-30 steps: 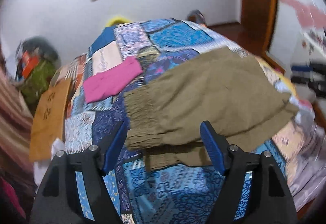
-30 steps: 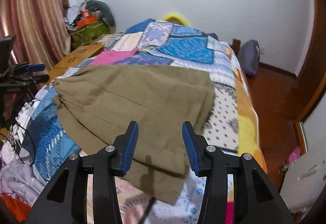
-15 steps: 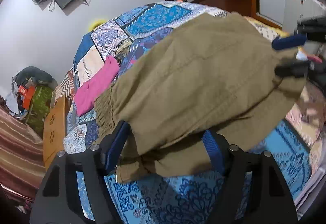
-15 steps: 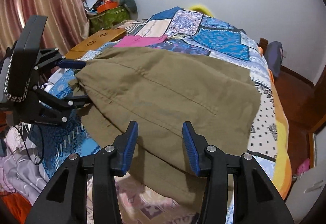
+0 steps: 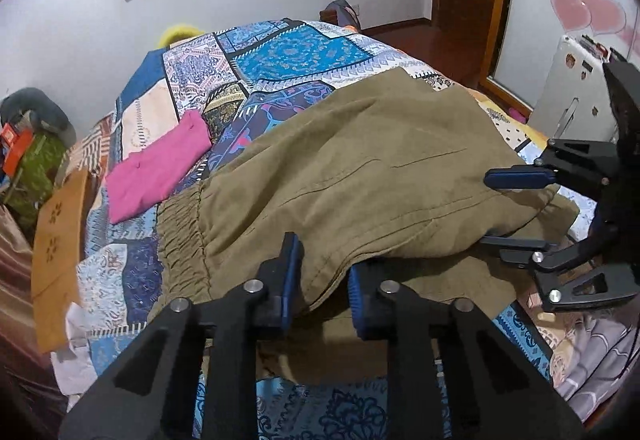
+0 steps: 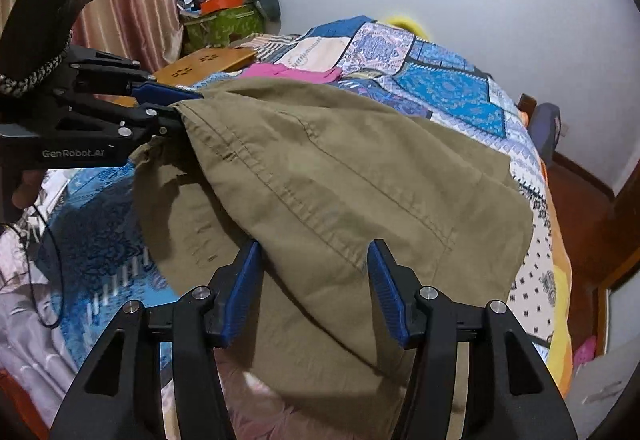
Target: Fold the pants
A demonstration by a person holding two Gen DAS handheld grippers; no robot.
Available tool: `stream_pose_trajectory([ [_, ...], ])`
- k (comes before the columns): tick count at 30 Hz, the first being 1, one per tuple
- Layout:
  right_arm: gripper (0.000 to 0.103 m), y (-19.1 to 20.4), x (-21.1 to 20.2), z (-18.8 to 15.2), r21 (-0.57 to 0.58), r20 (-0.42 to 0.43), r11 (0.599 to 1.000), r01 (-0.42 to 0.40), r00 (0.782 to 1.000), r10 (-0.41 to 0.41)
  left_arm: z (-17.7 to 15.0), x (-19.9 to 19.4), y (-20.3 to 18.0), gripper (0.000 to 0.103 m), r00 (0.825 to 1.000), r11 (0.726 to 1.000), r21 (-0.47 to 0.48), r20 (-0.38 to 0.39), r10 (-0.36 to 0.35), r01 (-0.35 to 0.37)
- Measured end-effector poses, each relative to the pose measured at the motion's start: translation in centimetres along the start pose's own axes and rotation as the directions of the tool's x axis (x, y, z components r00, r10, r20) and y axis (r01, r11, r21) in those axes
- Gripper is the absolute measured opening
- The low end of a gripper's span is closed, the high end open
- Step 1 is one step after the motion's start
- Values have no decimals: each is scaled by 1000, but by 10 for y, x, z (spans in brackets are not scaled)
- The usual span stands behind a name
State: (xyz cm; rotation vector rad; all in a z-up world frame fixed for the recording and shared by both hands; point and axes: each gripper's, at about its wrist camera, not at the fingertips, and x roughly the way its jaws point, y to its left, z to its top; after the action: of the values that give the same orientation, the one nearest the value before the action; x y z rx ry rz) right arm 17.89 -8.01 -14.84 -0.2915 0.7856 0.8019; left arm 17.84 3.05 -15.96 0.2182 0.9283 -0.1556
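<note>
Left gripper (image 5: 320,276) clamped on pants (image 5: 360,176) edge; right gripper (image 6: 314,280) apart around the hem, not yet gripping. Lifting now would drag the fold skewed across the bed (image 5: 288,52).

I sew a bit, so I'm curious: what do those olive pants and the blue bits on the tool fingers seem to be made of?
The olive pants look like matte woven cotton or a cotton blend: visible stitched seams, soft creases, and a gathered elastic waistband. The blue pads on the right gripper look like ribbed rubber or soft plastic, mounted on matte black fingers that seem hard plastic; the exact material isn't certain.
</note>
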Motion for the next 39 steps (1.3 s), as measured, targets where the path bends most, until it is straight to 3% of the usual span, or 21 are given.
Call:
stream_pose_trajectory([
  [2, 45, -3, 1, 1, 14, 11, 1000, -14, 1000, 13, -2, -1, 1, 21, 1000, 1000, -9, 2, -21, 21],
  [4, 28, -6, 0, 2, 35, 22, 999, -36, 999, 35, -3, -2, -1, 20, 1000, 1000, 0, 3, -22, 22],
  [6, 16, -7, -2, 5, 49, 34, 997, -55, 998, 53, -5, -4, -3, 18, 1000, 1000, 7, 6, -21, 21],
  [9, 10, -2, -9, 7, 35, 50, 998, -59, 997, 57, -7, -11, -5, 16, 999, 1000, 1, 22, -25, 25],
  [16, 8, 5, -30, 3, 5, 62, 995, -96, 993, 96, -12, -25, -3, 16, 996, 997, -17, 31, -78, 78],
  [23, 8, 9, -41, -9, -14, 22, 994, -112, 993, 113, -31, -28, -16, 16, 992, 992, -15, 0, -127, 127],
  [32, 8, 7, -30, -25, 56, -28, 986, -154, 987, 156, -50, -19, -18, 16, 984, 985, -52, -56, -170, 167],
  [39, 20, -1, -37, -22, 114, -57, 973, -202, 976, 210, -48, -35, -12, 22, 983, 982, -66, -42, -179, 176],
])
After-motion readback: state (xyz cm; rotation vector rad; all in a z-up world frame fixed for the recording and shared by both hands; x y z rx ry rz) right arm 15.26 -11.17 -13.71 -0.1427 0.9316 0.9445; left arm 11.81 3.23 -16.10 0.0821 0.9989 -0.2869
